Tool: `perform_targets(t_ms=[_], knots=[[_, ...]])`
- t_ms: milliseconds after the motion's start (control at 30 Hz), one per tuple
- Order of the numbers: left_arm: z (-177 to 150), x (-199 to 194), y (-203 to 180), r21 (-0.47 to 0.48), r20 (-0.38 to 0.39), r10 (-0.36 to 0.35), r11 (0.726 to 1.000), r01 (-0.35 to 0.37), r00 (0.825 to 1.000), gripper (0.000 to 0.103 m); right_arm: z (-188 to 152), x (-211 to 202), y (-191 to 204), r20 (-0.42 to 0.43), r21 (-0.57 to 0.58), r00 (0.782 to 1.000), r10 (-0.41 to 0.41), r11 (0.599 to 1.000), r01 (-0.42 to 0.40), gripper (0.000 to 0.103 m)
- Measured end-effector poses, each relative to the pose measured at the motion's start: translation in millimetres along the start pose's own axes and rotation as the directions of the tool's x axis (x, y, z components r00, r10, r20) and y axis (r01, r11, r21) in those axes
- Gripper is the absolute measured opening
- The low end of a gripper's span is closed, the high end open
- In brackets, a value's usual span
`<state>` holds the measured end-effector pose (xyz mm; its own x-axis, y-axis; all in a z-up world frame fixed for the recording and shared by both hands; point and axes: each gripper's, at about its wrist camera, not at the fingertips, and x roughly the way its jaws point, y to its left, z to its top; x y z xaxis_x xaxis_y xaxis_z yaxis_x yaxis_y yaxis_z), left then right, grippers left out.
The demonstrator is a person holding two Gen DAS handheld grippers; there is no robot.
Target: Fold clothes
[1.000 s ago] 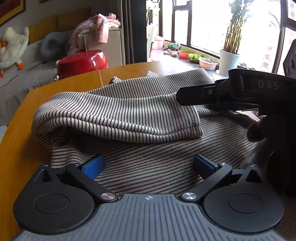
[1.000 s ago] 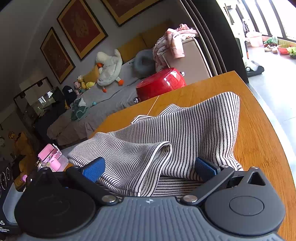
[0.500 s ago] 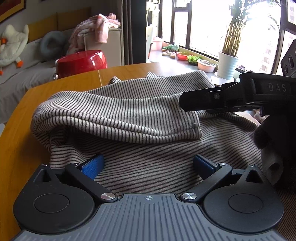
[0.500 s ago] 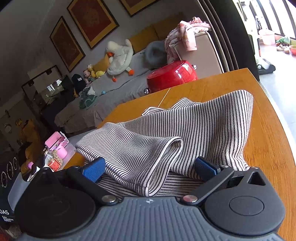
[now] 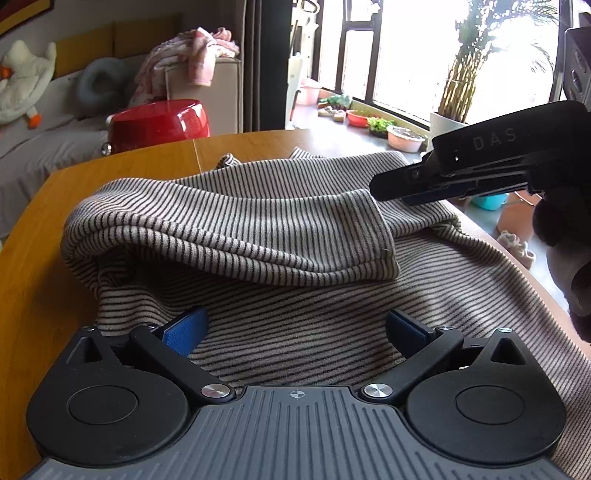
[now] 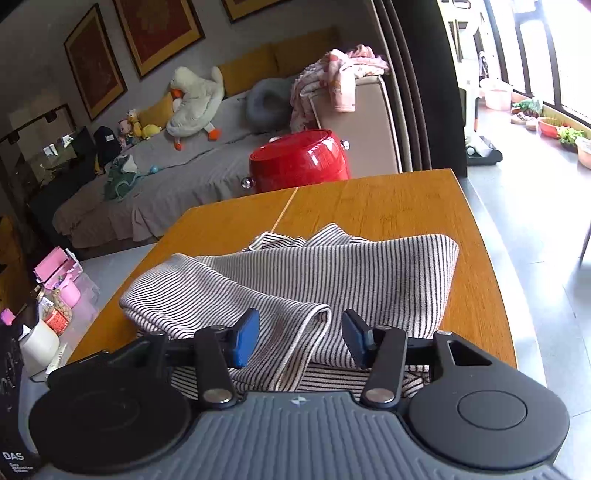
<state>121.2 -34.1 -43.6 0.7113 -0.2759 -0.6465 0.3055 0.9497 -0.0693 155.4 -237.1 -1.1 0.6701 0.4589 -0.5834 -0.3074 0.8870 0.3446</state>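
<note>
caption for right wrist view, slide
Right tool open above the folded sleeve of a striped top on a wooden table.

Grey sofa point(image 6: 192, 162), framed pictures point(image 6: 159, 33), bright window point(image 5: 443, 55), potted plant point(image 5: 461, 88).

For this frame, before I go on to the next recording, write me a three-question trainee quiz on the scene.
1. True or false: the left gripper is clamped on the striped garment.
2. What lies folded across the garment's body: A) a sleeve, B) a towel, C) a sock?
3. Fill in: the garment rests on a wooden ___.

Key
1. False. Its blue pads stand wide apart over the cloth.
2. A. The cuff end points toward the right gripper, which is also open.
3. table
</note>
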Motion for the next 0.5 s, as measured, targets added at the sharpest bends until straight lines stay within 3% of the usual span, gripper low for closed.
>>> perform_targets(t_ms=[67, 167, 367, 500], knots=[[-0.6, -1.0, 2.3, -0.013, 0.006, -0.012, 1.000, 0.012, 1.000, 0.103, 0.8, 4.9, -0.9, -0.016, 0.019, 1.000, -0.017, 1.000, 0.017, 0.026], [-1.1, -2.2, 5.1, -0.030, 0.013, -0.026, 0.999, 0.027, 1.000, 0.103, 2.0, 12.3, -2.3, -0.040, 0.047, 0.998, -0.041, 0.998, 0.043, 0.016], [-1.1, -2.3, 5.4, -0.033, 0.015, -0.027, 0.999, 0.028, 1.000, 0.103, 15.2, -6.5, -4.3, 0.001, 0.076, 0.999, -0.039, 0.996, 0.039, 0.012], [-1.5, -2.8, 7.0, -0.040, 0.018, -0.033, 0.999, 0.034, 0.999, 0.103, 11.7, 3.8, -9.6, -0.045, 0.128, 0.999, 0.005, 0.992, 0.001, 0.012]])
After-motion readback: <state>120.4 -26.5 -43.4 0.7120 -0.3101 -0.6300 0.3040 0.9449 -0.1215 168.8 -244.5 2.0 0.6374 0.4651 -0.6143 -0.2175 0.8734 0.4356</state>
